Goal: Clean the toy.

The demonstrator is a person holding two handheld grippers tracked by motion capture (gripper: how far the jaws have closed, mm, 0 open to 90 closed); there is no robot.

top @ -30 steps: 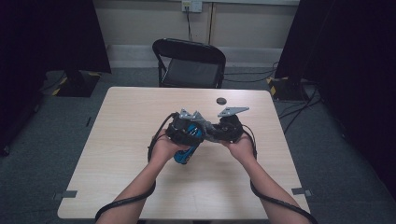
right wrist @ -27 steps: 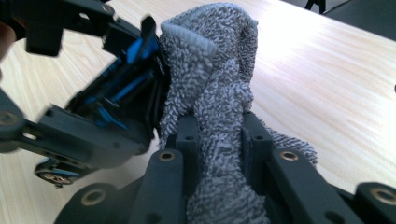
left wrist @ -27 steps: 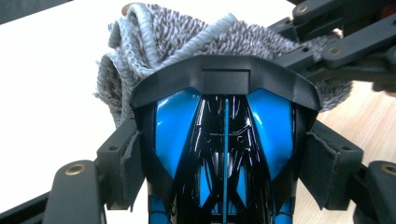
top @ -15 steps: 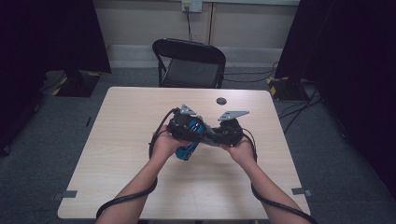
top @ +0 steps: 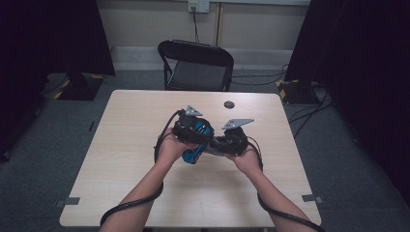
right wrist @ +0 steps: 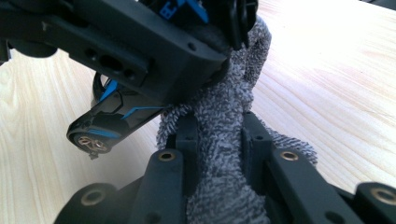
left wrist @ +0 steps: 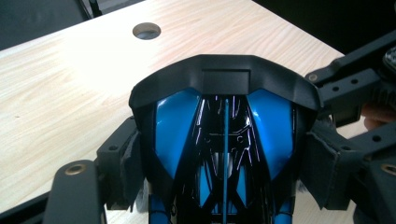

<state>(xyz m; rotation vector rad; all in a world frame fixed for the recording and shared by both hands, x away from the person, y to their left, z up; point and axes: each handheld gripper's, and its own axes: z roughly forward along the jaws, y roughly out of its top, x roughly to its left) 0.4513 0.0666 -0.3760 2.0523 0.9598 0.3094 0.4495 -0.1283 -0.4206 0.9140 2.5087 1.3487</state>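
The worktop (top: pixel 130 159) is a pale wood-grain rectangle with a round cable hole (top: pixel 229 104) near its far edge. Grey tape tabs mark its near corners. It stands on grey carpet. A black folding chair (top: pixel 197 63) sits at the far side, facing the worktop. A pale wall with a socket (top: pixel 198 5) and a hanging cable runs behind it. Black curtains close off both sides of the room.

The left gripper (top: pixel 192 129) is held above the middle of the worktop. Its jaws stand wide and clamp a blue and black tool (left wrist: pixel 224 154), pads pressing on both flanks. The tool's lower end points down and toward the person in the high view, clear of the surface.

The right gripper (top: pixel 227 142) is just beside the left gripper, on its right. Its jaws are nearly closed and pinch a grey cloth (right wrist: pixel 229 154). In the right gripper view the cloth rises from the jaws and lies against the left gripper's jaw and the tool.

Both cables trail back along the forearms and off the near edge.
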